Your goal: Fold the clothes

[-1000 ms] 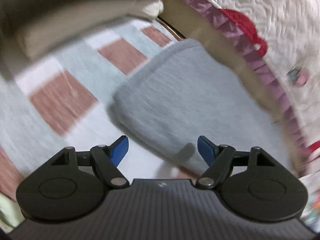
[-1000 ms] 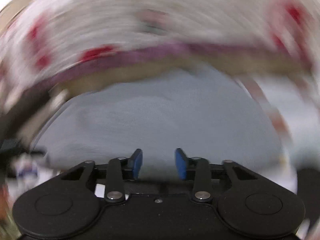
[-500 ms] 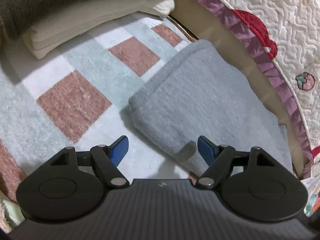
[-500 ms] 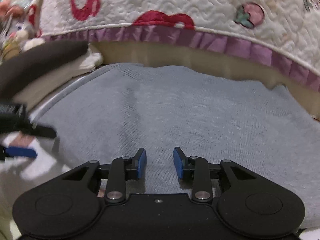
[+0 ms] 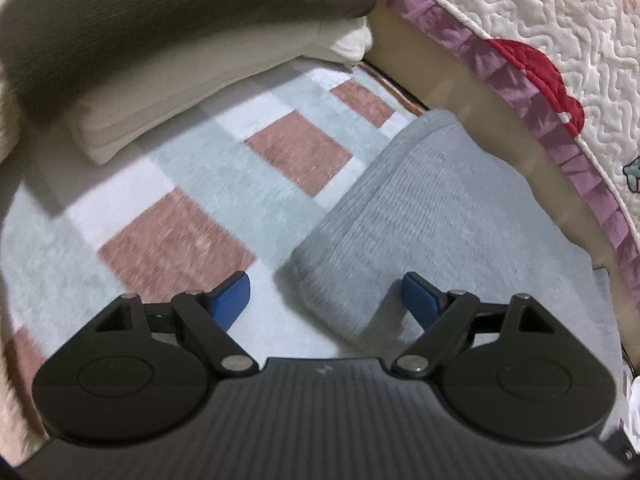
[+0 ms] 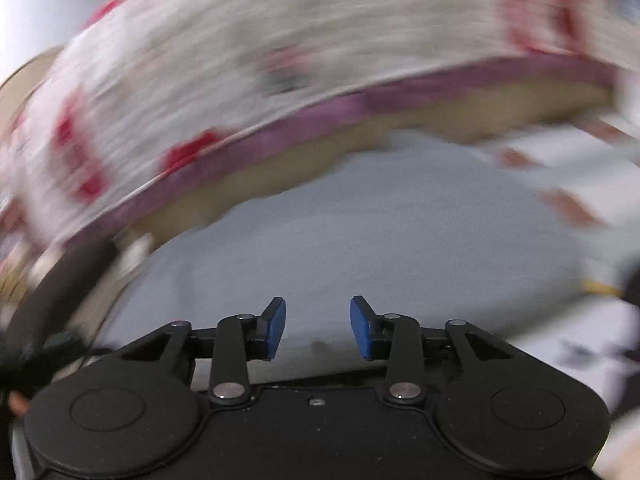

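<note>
A folded grey knit garment (image 5: 440, 216) lies on a checked rug (image 5: 192, 184) beside a bed. My left gripper (image 5: 326, 296) hovers over the garment's near corner, which sits between the blue pads untouched; its jaws are opening wide. In the blurred right wrist view the same grey garment (image 6: 380, 240) fills the middle. My right gripper (image 6: 318, 330) hangs just above it with jaws opening and only the cloth surface below the gap, nothing pinched.
A stack of folded clothes, dark grey (image 5: 168, 12) on top of cream (image 5: 192, 92), sits at the far left on the rug. A white quilt with red and purple trim (image 5: 552, 52) drapes off the bed along the right, over a tan bed base (image 5: 472, 100).
The left gripper drifted slightly over the garment's corner and its pads spread wider. The right gripper swung and rolled fast, blurring its view, and its pads moved apart.
</note>
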### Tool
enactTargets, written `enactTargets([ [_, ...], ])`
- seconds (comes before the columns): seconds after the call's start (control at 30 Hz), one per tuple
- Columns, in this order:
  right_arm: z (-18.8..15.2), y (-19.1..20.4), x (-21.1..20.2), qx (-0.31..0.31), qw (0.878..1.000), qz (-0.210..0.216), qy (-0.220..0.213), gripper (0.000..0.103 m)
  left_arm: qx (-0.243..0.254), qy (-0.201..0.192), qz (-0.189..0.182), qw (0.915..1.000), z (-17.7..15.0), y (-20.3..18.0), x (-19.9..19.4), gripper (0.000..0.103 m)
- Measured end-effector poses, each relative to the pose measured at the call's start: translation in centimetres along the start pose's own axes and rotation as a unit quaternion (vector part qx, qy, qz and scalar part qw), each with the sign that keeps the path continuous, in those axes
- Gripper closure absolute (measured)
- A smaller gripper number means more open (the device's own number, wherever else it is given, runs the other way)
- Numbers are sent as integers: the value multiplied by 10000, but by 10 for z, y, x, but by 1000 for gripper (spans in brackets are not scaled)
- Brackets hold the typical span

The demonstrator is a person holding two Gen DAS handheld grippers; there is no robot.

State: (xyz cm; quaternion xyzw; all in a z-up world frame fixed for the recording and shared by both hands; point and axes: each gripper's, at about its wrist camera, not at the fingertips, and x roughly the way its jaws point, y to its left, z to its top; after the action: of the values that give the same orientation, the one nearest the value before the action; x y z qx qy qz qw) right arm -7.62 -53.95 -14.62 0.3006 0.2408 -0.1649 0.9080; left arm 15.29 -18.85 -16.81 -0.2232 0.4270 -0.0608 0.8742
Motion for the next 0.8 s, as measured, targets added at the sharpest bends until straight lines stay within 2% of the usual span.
enactTargets([
  [0.03, 2, -21, -6, 386, 9992, -125, 24, 58, 7, -35, -54, 10000, 1, -1, 3, 24],
  [0.1, 1, -52, -13, 953, 9950, -292, 43, 56, 184, -186, -64, 9996, 4, -6, -1, 73],
  [0.17, 1, -83, -20, 1507, 9875, -457, 63, 52, 395, -353, -53, 9986, 6, -12, -6, 88],
  [0.23, -2, -90, -16, 1523, 9863, -623, 112, 46, 604, -519, -43, 9968, 8, -18, -12, 88],
  [0.3, -2, -95, -3, 1751, 9830, -522, 159, 46, 738, -537, 26, 9958, 8, -21, -16, 88],
  [0.33, -3, -97, 3, 1868, 9811, -469, 180, 45, 654, -464, -12, 9968, 9, -19, -16, 88],
  [0.43, 2, -107, 22, 2498, 9681, -172, -59, 42, 39, -62, -347, 9994, 10, -2, -14, 87],
  [0.57, 12, -120, 46, 3153, 9485, 13, -305, 41, -624, 301, -957, 9930, 6, 12, -15, 81],
  [0.67, 26, -109, 61, 2732, 9613, -169, -323, 41, -762, 389, -1042, 9909, 3, 12, -13, 62],
  [0.73, 31, -102, 57, 2363, 9701, -101, -548, 69, -877, 493, -1024, 9896, 0, 13, -12, 61],
  [0.77, 33, -98, 52, 2108, 9749, -47, -715, 77, -950, 533, -1038, 9886, -1, 14, -13, 53],
  [0.8, 35, -93, 47, 1845, 9789, 4, -880, 79, -1003, 586, -1032, 9879, -2, 15, -12, 41],
])
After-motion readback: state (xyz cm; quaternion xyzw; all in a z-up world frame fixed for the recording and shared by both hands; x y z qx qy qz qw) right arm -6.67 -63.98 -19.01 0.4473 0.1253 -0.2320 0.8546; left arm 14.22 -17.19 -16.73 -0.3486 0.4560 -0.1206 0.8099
